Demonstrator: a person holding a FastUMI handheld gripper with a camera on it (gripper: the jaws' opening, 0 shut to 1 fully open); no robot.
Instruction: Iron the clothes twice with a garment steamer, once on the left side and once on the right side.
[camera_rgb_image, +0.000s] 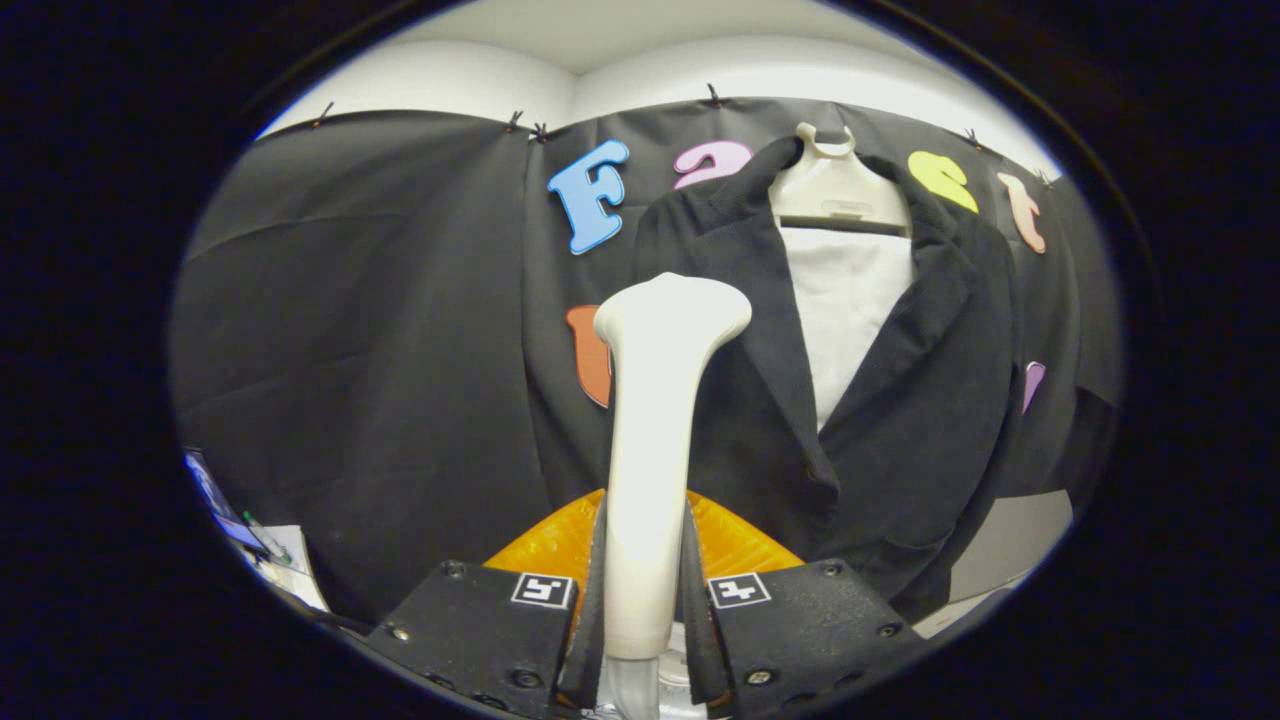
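The gripper (645, 590) is clamped on the handle of the steamer (655, 420), whose head stands in front of the jacket (900, 400) at its left front panel, apparently not yet pressed on; judged so, both passes remain.

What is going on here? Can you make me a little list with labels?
tool: white garment steamer, upright, head at the top
gripper: shut on the steamer's handle, one of the fingers on each side
clothes: black jacket hanging beyond the steamer, open at the front
under the jacket: white shirt
hanger: pale plastic, holding up jacket and shirt
steamer head: in front of the jacket's lapel; touching or not, cannot tell
behind the fingers: orange thing, unclear what
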